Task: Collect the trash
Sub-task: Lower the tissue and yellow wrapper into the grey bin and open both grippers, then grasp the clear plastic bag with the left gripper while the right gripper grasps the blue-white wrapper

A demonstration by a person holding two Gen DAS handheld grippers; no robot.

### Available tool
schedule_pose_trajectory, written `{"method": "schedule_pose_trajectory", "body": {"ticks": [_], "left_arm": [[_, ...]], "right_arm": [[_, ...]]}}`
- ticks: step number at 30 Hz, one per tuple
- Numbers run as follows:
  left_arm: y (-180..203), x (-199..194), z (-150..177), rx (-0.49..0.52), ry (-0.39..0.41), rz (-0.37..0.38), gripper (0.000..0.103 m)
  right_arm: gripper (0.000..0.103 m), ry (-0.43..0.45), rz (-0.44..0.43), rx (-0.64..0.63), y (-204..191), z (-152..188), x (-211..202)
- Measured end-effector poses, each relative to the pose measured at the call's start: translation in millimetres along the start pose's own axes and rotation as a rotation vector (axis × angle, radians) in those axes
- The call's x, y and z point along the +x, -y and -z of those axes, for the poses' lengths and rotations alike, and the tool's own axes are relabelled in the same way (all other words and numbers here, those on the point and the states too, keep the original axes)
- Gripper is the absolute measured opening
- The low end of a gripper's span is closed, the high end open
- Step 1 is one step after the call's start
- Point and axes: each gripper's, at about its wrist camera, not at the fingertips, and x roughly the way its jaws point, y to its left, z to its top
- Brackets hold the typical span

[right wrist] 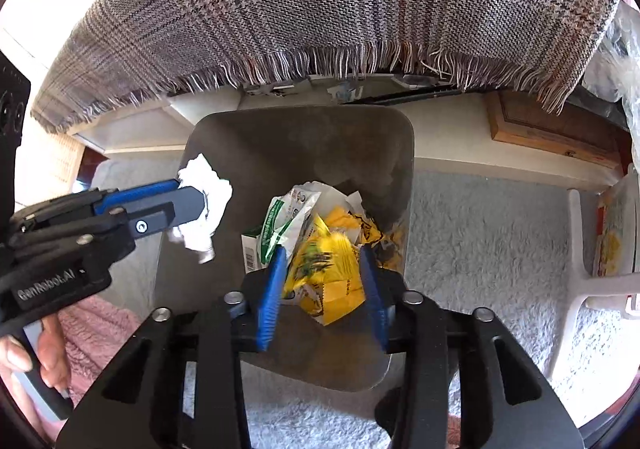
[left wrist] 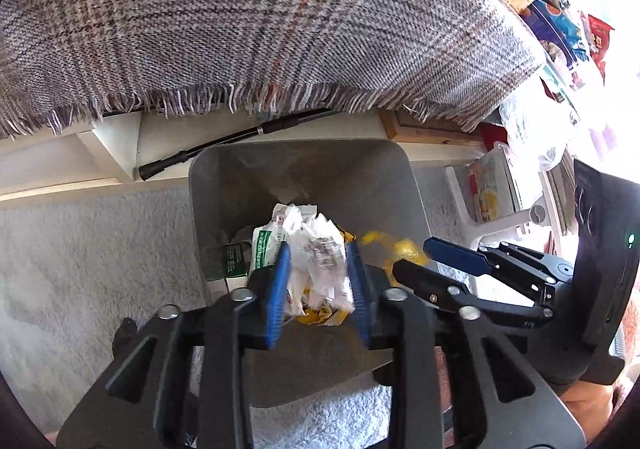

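A grey trash bin (left wrist: 224, 177) (right wrist: 208, 137) stands on the pale carpet with wrappers and a green-and-white box (left wrist: 232, 261) (right wrist: 252, 245) inside. My left gripper (left wrist: 320, 269) is shut on a crumpled white paper (left wrist: 320, 257) over the bin's mouth; it shows in the right wrist view (right wrist: 196, 205) with the paper (right wrist: 204, 189) at the bin's left rim. My right gripper (right wrist: 324, 281) is shut on a yellow wrapper (right wrist: 328, 277) above the bin; in the left wrist view it (left wrist: 420, 257) reaches in from the right with the wrapper (left wrist: 400, 249).
A table draped in a fringed plaid cloth (left wrist: 260, 17) (right wrist: 340, 1) overhangs behind the bin. A black rod (left wrist: 224, 141) lies on a white base under it. A white chair leg (right wrist: 580, 289) and magazines (left wrist: 492, 189) stand right. A wooden board (right wrist: 552, 129) lies beneath.
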Motion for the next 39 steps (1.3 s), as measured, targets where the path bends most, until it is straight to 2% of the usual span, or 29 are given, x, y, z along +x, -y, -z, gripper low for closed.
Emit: {"method": "schedule_pose_trajectory", "body": {"ticks": [3, 12, 15, 19, 25, 27, 30, 34, 39], "left_arm": [[-1.6, -5.2, -2.1, -0.010, 0.013, 0.003, 0.045], [0.0, -35.6, -5.3, 0.011, 0.078, -0.055, 0.086], [0.5, -51.9, -6.9, 0.010, 0.101, -0.054, 0.095], [-0.7, -83.4, -19.2, -0.008, 0.123, -0.071, 0.095], [-11.5, -148.9, -66.7, -0.028, 0.228, -0.116, 0.095], [-14.8, -162.7, -84.7, -0.027, 0.256, -0.130, 0.095], [-16.4, -179.2, -118.8, -0.016, 0.305, -0.162, 0.095], [-19.4, -183.6, -163.8, -0.008, 0.336, -0.189, 0.095], [-32.1, -168.3, -223.2, -0.027, 0.349, -0.198, 0.095]], "right_arm": [[0.047, -0.003, 0.011, -0.021, -0.7, 2.1, -0.1], [0.095, 0.051, 0.042, -0.024, 5.9, 4.9, -16.7], [0.096, 0.052, 0.039, -0.038, 4.9, 4.4, -25.8], [0.096, 0.075, 0.033, -0.010, 6.6, -9.8, -52.6], [0.096, 0.211, -0.019, 0.099, 21.9, -60.8, -130.8], [0.100, 0.258, -0.004, 0.099, 24.9, -85.0, -155.2], [0.100, 0.307, 0.041, 0.081, 24.2, -120.7, -179.3], [0.100, 0.343, 0.090, 0.059, 26.8, -175.6, -190.6], [0.100, 0.368, 0.088, 0.107, 41.0, -242.8, -176.9]]}}
